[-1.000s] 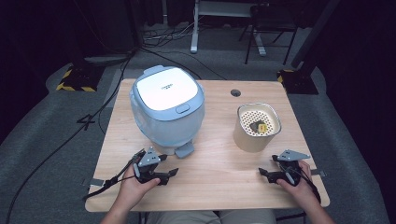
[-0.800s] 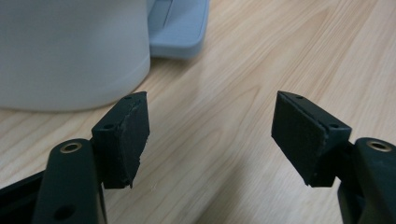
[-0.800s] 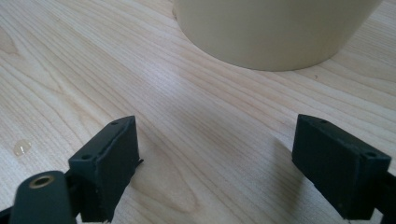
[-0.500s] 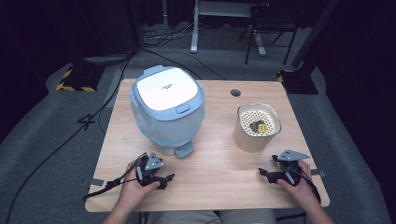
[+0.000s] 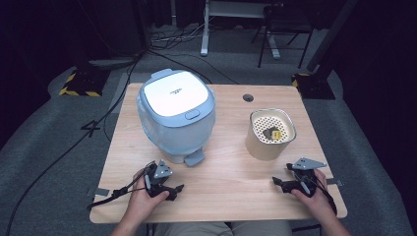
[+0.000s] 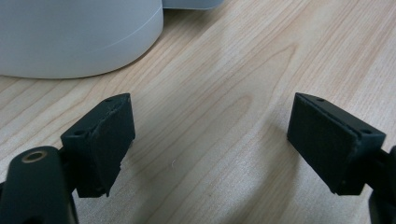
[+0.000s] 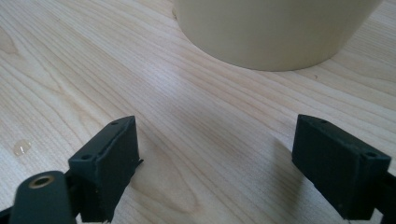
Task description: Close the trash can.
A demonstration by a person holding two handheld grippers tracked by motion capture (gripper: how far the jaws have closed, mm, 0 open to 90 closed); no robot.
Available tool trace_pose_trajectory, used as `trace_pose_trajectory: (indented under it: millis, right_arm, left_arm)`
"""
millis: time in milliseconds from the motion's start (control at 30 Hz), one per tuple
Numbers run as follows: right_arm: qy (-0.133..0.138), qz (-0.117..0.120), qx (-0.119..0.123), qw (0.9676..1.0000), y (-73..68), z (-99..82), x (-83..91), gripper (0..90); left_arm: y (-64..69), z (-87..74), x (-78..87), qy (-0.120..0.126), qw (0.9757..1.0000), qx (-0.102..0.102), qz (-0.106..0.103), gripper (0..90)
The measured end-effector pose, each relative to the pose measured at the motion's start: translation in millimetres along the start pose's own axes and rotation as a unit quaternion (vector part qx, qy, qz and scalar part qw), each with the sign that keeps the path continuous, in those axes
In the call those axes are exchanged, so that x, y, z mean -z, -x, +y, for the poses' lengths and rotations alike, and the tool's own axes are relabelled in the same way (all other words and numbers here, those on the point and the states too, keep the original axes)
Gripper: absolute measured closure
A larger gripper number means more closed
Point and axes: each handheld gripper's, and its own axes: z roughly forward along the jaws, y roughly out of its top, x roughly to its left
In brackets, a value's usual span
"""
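A pale blue cooker [image 5: 176,115] with a white lid, shut, stands on the left half of the wooden table [image 5: 231,172]. Its rounded base [image 6: 79,39] fills the upper left of the left gripper view. My left gripper [image 5: 173,189] [image 6: 212,121] rests on the table just in front of it. Its jaws have just been opening and stand wide apart over bare wood. A cream perforated pot [image 5: 270,135] [image 7: 275,32] with a small dark and yellow item [image 5: 273,132] inside stands at the right. Near the front right edge, my right gripper [image 5: 279,183] [image 7: 215,135] is open with nothing between its jaws.
A round cable hole [image 5: 248,98] lies at the table's back edge. A small latch tab [image 5: 194,158] juts from the cooker's front. A tiny drop [image 7: 21,148] sits on the wood left of the right gripper. Cables trail off the table's left side onto the grey floor.
The left hand has shifted slightly toward the front edge and its gripper has turned a little. The right hand, the cooker and the pot have not moved.
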Motion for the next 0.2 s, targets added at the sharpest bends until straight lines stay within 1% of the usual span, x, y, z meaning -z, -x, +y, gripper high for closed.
trace_pose_trajectory:
  millis: [200]
  right_arm:
    - [0.000, -0.006, 0.000, 1.0000, -1.0, -0.1, 0.2, 14.8]
  left_arm:
    - [-0.3, 0.3, -0.2, 0.000, 1.0000, -0.001, -0.001, 14.9]
